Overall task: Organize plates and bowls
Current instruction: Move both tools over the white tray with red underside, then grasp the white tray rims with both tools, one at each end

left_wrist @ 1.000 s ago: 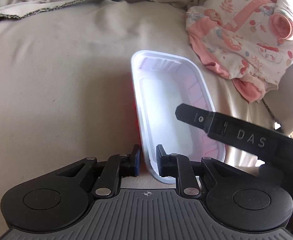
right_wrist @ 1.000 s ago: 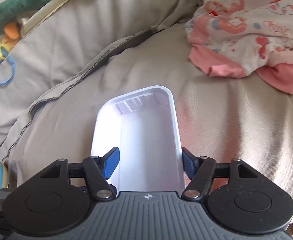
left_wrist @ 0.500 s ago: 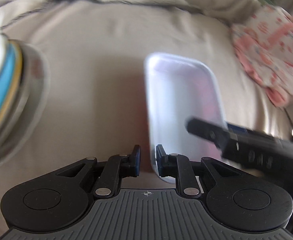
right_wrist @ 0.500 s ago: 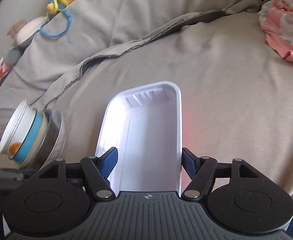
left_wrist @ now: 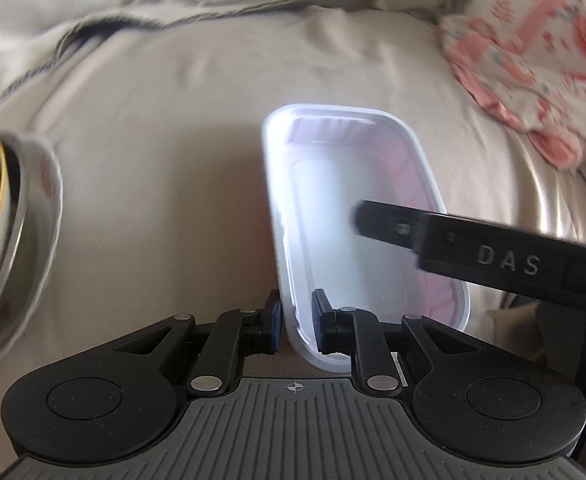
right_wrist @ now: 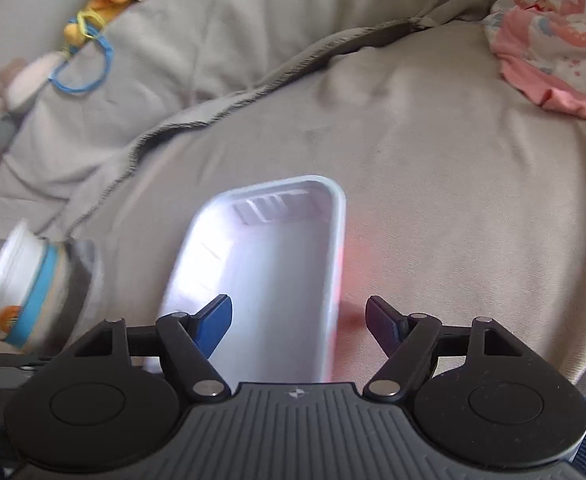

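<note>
A white rectangular plastic tray (left_wrist: 357, 208) is held above the beige bed cover. My left gripper (left_wrist: 296, 322) is shut on the tray's near left rim. My right gripper (right_wrist: 299, 320) is open; its left finger is inside the tray (right_wrist: 269, 280), its right finger outside the right rim. One right finger (left_wrist: 473, 248) crosses the tray in the left wrist view. A tilted stack of bowls (left_wrist: 9, 236), with a blue band and a metal bowl, lies at the left; it also shows in the right wrist view (right_wrist: 33, 284).
A pink and white patterned cloth (left_wrist: 533, 60) lies at the far right and shows in the right wrist view (right_wrist: 553, 40). Soft toys and a blue ring (right_wrist: 81, 64) lie on the cover's fold at the far left. The bed cover (left_wrist: 153, 160) surrounds the tray.
Both grippers and the tray have swung left, bringing the bowl stack into view. The right gripper has opened wider and shifted right across the tray.
</note>
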`<action>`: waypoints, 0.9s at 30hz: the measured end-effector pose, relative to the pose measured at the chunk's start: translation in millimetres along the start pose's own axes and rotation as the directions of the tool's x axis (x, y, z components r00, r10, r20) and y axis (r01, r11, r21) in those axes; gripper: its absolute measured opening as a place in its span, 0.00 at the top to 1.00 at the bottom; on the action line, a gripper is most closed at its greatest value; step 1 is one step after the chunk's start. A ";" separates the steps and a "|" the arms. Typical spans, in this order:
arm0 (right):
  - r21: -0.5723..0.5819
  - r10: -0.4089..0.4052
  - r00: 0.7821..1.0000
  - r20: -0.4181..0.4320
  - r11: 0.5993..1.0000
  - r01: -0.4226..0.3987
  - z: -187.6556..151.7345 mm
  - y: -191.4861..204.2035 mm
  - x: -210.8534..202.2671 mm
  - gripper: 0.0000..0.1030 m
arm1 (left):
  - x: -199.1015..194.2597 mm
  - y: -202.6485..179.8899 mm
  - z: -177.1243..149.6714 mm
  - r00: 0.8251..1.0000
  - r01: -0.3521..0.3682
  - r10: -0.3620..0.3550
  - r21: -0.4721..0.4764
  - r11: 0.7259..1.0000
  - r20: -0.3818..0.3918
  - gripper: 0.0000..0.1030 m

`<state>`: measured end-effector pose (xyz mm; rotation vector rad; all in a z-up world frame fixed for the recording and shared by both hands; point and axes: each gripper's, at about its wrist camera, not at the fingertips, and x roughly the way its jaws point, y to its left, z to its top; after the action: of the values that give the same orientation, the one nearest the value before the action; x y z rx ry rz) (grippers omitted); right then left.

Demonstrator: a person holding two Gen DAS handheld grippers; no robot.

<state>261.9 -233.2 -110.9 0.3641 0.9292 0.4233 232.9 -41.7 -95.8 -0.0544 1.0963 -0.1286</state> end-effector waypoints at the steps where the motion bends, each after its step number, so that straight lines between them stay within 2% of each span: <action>1: -0.004 0.031 1.000 -0.004 0.999 -0.031 0.0 1.7 -0.7 0.30 | -1.5 -1.6 -1.1 1.000 -0.028 0.028 0.020 0.999 0.004 0.80; 5: -0.046 0.049 0.999 -0.024 0.998 -0.050 -0.2 17.9 1.5 0.31 | -9.6 7.1 -2.5 0.996 -0.085 0.085 0.007 0.996 0.023 0.80; 11: -0.082 0.085 0.994 -0.073 0.993 -0.091 -3.8 45.4 11.1 0.31 | -22.7 37.4 -13.6 0.995 -0.093 0.095 -0.063 0.994 0.030 0.80; 16: -0.146 0.064 0.993 -0.099 0.986 -0.078 -8.4 70.1 18.2 0.31 | -21.0 57.2 -23.1 0.997 -0.071 0.072 -0.117 0.991 0.007 0.80; 18: -0.179 0.008 0.996 -0.083 0.984 -0.023 -7.8 75.5 16.6 0.30 | -20.3 61.3 -24.4 0.998 -0.065 0.066 -0.125 0.990 0.004 0.80; 20: -0.231 -0.115 0.993 -0.032 0.967 0.105 -6.0 78.7 14.1 0.24 | -19.7 64.7 -25.8 0.999 -0.053 0.054 -0.132 0.990 0.004 0.80; 22: -0.265 -0.246 0.969 0.034 0.932 0.246 -3.7 74.8 12.6 0.17 | -18.1 67.1 -27.4 0.999 -0.041 0.042 -0.141 0.989 0.002 0.80; 23: -0.269 -0.285 0.957 0.049 0.919 0.287 -2.6 72.0 12.8 0.17 | -16.4 68.2 -27.6 0.999 -0.036 0.036 -0.145 0.989 -0.001 0.80; 24: -0.265 -0.310 0.949 0.052 0.912 0.312 -1.4 67.3 13.6 0.15 | -14.6 69.0 -27.9 1.000 -0.031 0.031 -0.148 0.988 -0.006 0.80; 27: -0.200 -0.290 0.956 0.032 0.936 0.290 -0.9 51.4 13.9 0.10 | -13.1 70.1 -28.9 1.000 -0.029 0.028 -0.152 0.988 -0.007 0.80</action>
<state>258.7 -182.0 -96.5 0.0382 0.9121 0.2420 206.7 30.0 -105.0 -0.1755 1.1103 -0.0193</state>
